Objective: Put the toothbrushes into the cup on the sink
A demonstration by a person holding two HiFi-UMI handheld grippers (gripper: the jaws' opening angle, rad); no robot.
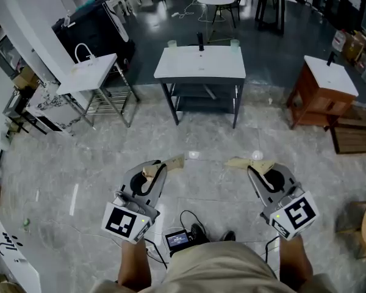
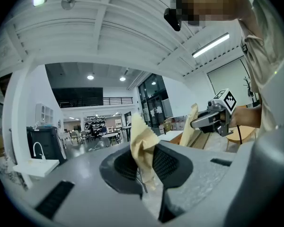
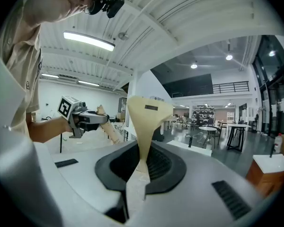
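Note:
My left gripper (image 1: 157, 168) is shut on a tan paper-wrapped toothbrush (image 1: 169, 163), whose crumpled wrapper (image 2: 143, 148) stands up between the jaws of the left gripper (image 2: 145, 164). My right gripper (image 1: 252, 171) is shut on a second tan wrapped toothbrush (image 1: 244, 162); its flared wrapper (image 3: 146, 115) rises from the jaws of the right gripper (image 3: 140, 163). Both grippers hang low over the floor, far from the white sink table (image 1: 189, 69). Two small cups (image 1: 172, 43) (image 1: 234, 43) stand at the sink's back corners, beside a dark faucet (image 1: 200, 41).
Another white sink stand (image 1: 87, 72) is at the left and a wooden sink cabinet (image 1: 320, 87) at the right. A wooden pallet (image 1: 357, 136) lies by the cabinet. Marble floor (image 1: 207, 139) stretches between me and the sink. A small device with a cable (image 1: 178, 238) hangs at my waist.

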